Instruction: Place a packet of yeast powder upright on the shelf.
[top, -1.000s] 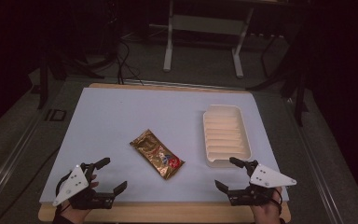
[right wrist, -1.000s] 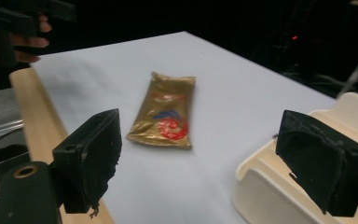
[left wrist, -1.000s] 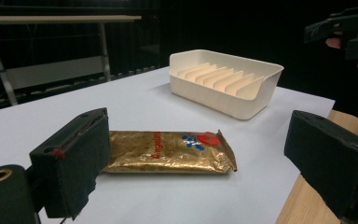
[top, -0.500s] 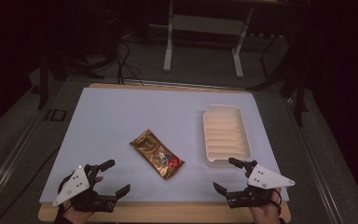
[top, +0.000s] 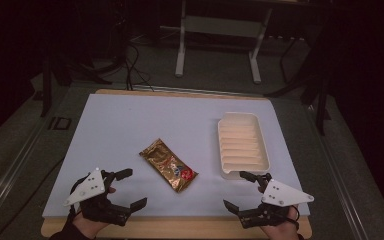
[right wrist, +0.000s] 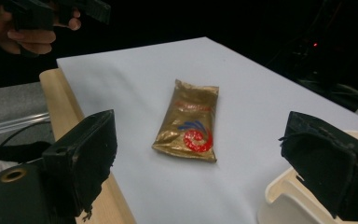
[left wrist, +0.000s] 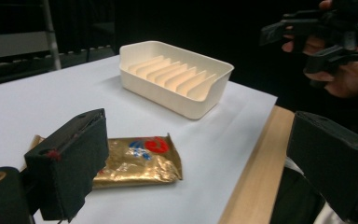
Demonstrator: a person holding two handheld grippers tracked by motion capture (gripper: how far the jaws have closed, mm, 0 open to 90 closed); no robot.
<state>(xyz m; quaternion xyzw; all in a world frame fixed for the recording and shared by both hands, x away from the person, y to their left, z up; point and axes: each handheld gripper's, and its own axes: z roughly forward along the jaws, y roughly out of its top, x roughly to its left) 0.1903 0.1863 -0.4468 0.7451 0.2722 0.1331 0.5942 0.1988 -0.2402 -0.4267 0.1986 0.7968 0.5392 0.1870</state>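
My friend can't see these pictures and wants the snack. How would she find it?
Find the pale sheet covering the wooden table. Near its middle, toward the person's edge, lies a flat, shiny gold foil packet with a red and blue logo. Its neighbour on the right, the cream plastic ribbed tray, is boxy and plain.

Gold packet (top: 169,171), ridged tray (top: 242,145), table (top: 130,125)

The high view looks forward and down from above the near edge of the table (top: 130,120). The 2 gripper views sit low at that edge, close to the surface, facing inward across it from opposite ends. All 3 views share the gold packet (top: 169,164) (left wrist: 137,161) (right wrist: 190,122) and the white tray (top: 243,145) (left wrist: 175,77) (right wrist: 289,210).
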